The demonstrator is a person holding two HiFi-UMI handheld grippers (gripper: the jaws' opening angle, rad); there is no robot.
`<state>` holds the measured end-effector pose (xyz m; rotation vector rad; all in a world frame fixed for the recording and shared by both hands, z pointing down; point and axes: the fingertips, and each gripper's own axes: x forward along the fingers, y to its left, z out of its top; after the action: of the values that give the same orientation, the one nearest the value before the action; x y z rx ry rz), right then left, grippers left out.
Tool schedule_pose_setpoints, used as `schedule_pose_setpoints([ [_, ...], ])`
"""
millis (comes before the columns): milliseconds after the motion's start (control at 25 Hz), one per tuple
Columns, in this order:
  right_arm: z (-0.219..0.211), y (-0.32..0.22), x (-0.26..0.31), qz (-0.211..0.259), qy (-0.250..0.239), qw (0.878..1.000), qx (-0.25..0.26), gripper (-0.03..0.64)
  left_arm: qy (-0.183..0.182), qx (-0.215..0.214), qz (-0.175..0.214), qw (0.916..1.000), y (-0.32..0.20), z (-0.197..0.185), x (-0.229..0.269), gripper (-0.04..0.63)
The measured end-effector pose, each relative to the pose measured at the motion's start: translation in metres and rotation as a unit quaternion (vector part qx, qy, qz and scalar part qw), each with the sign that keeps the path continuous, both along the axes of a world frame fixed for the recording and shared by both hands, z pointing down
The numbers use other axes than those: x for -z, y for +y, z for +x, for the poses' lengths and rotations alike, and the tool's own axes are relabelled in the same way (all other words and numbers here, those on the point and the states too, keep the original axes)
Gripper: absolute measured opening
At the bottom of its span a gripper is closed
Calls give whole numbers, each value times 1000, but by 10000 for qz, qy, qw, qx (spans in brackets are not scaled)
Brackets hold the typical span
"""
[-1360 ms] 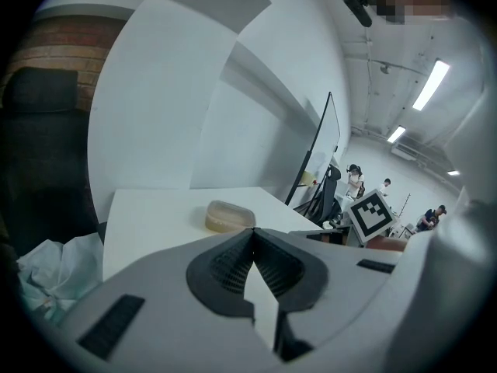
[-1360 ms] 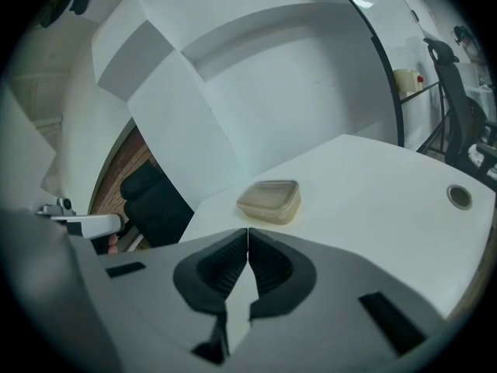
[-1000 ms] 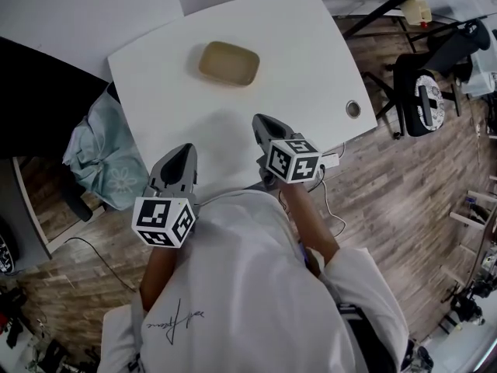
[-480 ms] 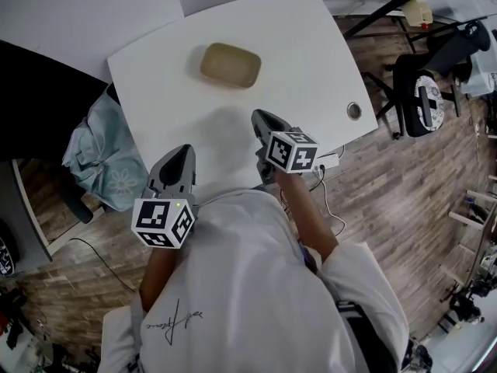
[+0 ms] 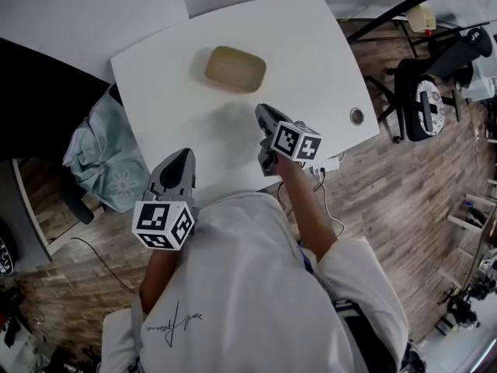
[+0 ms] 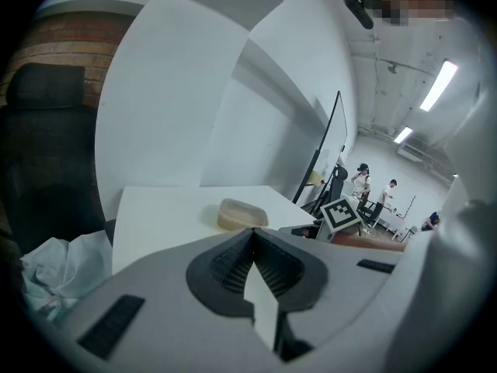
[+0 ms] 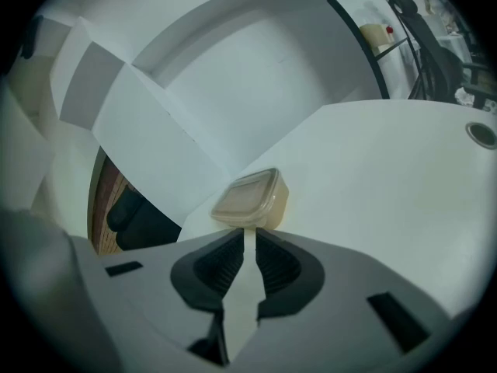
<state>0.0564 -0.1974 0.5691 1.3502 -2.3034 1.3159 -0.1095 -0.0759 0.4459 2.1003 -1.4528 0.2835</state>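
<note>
1. white table [image 5: 311,61], head view: tan container [image 5: 235,69] sits far-centre, well off every edge. right gripper [image 5: 262,111] is near it, left gripper [image 5: 180,155] over the near-left corner.
2. left gripper view: jaws together, nothing between them; container far ahead.
3. right gripper view: jaws a slit apart, empty, aimed at the container. widen them first, then go in low and straight; bare table all round.
</note>
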Motion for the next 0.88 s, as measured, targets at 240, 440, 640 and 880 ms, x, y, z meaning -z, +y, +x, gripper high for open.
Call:
schedule_pose_setpoints([
  [240, -4, -14, -3, -109, -764, 9964, -341, 74, -34, -39, -65, 10000, -2, -2, -3, 8],
  [440, 0, -19, -11, -291, -1295, 9890, -653, 87, -38, -48, -105, 9999, -2, 1, -4, 8],
  [640, 1, -26, -16, -498, -2355, 9643, -1104, 86, -165, -72, -77, 9998, -1, 3, -2, 8],
  [880, 1, -27, -29, -722, -2772, 9479, -1390, 86, -175, 22, -120, 9998, 0, -2, -4, 8],
])
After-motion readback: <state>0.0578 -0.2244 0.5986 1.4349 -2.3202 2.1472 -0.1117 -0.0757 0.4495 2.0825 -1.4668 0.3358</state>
